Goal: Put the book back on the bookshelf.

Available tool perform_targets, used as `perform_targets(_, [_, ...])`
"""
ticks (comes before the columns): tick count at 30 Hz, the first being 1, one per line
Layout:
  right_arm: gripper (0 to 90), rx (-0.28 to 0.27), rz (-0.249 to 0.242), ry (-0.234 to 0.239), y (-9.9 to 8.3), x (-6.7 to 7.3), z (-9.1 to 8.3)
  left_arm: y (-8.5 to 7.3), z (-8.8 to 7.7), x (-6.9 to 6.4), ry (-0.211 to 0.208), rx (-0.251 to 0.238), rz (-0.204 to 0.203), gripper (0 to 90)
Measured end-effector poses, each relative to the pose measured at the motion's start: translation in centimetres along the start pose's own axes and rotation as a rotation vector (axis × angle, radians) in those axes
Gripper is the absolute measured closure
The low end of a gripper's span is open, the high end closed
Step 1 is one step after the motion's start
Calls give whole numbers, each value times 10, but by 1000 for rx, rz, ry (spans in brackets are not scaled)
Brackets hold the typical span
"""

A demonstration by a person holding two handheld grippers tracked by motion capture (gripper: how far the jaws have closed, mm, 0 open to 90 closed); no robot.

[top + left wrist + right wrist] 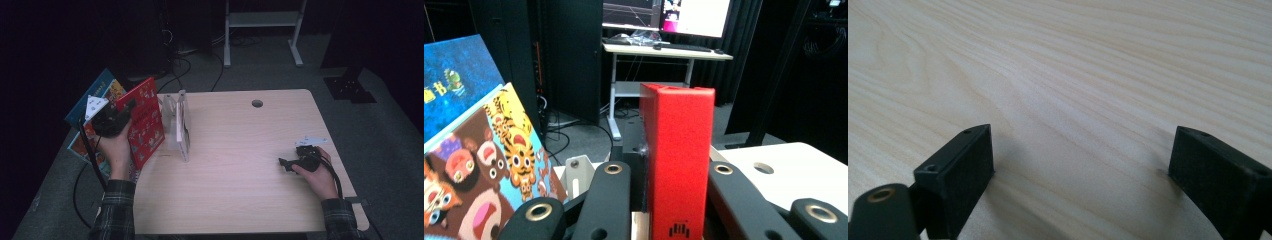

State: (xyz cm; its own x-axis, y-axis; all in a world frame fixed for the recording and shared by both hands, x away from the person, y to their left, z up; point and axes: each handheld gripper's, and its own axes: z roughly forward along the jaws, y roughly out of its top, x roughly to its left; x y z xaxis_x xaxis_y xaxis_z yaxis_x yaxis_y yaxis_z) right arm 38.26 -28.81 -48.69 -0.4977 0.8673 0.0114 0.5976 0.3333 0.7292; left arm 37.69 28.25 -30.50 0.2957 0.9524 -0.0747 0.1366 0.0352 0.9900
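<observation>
My left gripper [126, 111] is held up over the table's left edge, shut on a red book [146, 122] with cartoon figures on its cover. In the left gripper view the red book's spine [679, 155] stands upright, pinched between the two black jaws of my left gripper [671, 205]. Over at the right of the table, my right gripper [286, 164] rests low and open, a hand around it. In the right gripper view its pads [968, 172] stand wide apart over bare wood with nothing between them.
A clear upright book rack [182, 127] with a thin book in it stands on the table [235, 165] just right of the red book. A blue book [97, 90] and a tiger picture book [489, 170] lean at the far left. A cable hole [257, 103] is near the back edge.
</observation>
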Motion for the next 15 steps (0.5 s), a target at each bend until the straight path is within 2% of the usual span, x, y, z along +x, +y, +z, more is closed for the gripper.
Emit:
perform_targets(6, [98, 0, 0, 0, 0, 0, 0, -2, 13, 5, -7, -18, -2, 794])
perform_targets(15, [98, 0, 1, 0, 0, 0, 0, -4, 26, 15, -15, -62, -36, 794])
